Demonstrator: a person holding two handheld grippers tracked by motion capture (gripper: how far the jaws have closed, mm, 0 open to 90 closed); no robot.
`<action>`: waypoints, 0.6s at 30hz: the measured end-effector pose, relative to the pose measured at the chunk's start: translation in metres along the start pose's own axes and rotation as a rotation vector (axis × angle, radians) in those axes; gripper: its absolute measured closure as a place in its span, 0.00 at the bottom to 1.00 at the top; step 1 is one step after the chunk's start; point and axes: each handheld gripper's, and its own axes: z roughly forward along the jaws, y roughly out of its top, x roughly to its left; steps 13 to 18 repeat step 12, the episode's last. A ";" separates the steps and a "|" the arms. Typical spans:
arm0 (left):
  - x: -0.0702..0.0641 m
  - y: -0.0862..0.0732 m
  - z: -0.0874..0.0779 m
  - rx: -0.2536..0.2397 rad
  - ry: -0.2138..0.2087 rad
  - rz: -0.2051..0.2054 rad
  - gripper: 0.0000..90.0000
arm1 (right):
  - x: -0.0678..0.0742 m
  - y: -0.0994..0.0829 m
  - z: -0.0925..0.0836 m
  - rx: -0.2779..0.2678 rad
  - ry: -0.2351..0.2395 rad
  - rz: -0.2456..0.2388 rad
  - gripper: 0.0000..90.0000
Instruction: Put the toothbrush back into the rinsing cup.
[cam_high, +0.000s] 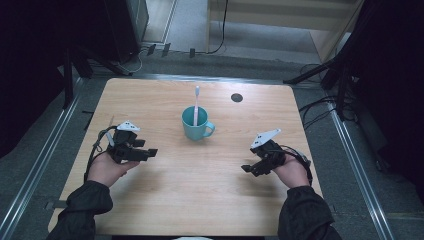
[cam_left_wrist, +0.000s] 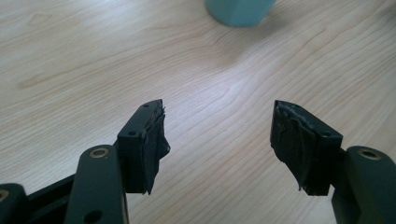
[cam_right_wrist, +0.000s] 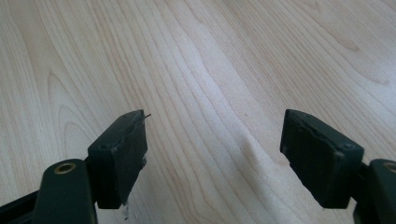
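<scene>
- Light wooden table (cam_high: 200, 200) with rounded corners stands on a grey floor between metal rails; dark equipment and cables lie around it.
- Teal mug (cam_high: 196, 124) stands upright near the table's middle, handle turned toward the person's right.
- White toothbrush (cam_high: 196, 102) stands in the mug, leaning slightly, head up above the rim.
- In the left gripper view, the mug's base (cam_left_wrist: 239, 11) sits at the top edge, well ahead of the jaws and a little to their right.
- Left gripper (cam_high: 147, 151) is held left of the mug and nearer the person, well apart from it; jaws spread wide, bare wood between the pads (cam_left_wrist: 154, 140).
- Right gripper (cam_high: 248, 169) is held right of the mug and nearer the person, well apart from it; jaws spread wide, wood grain between them in its own view (cam_right_wrist: 215, 154).
- Small dark round hole (cam_high: 237, 97) sits in the tabletop beyond the mug, toward the far right.
- Both forearms wear dark sleeves (cam_high: 87, 202).
</scene>
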 end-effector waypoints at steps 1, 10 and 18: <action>0.002 -0.001 0.001 0.002 -0.003 -0.008 0.39 | 0.000 0.000 0.000 0.002 0.000 0.002 0.25; 0.005 -0.005 0.004 -0.008 0.008 -0.028 0.36 | 0.001 0.000 0.000 0.003 -0.001 -0.005 0.25; 0.005 -0.004 0.004 -0.005 0.008 -0.030 0.35 | 0.001 0.000 0.000 0.005 -0.001 -0.005 0.25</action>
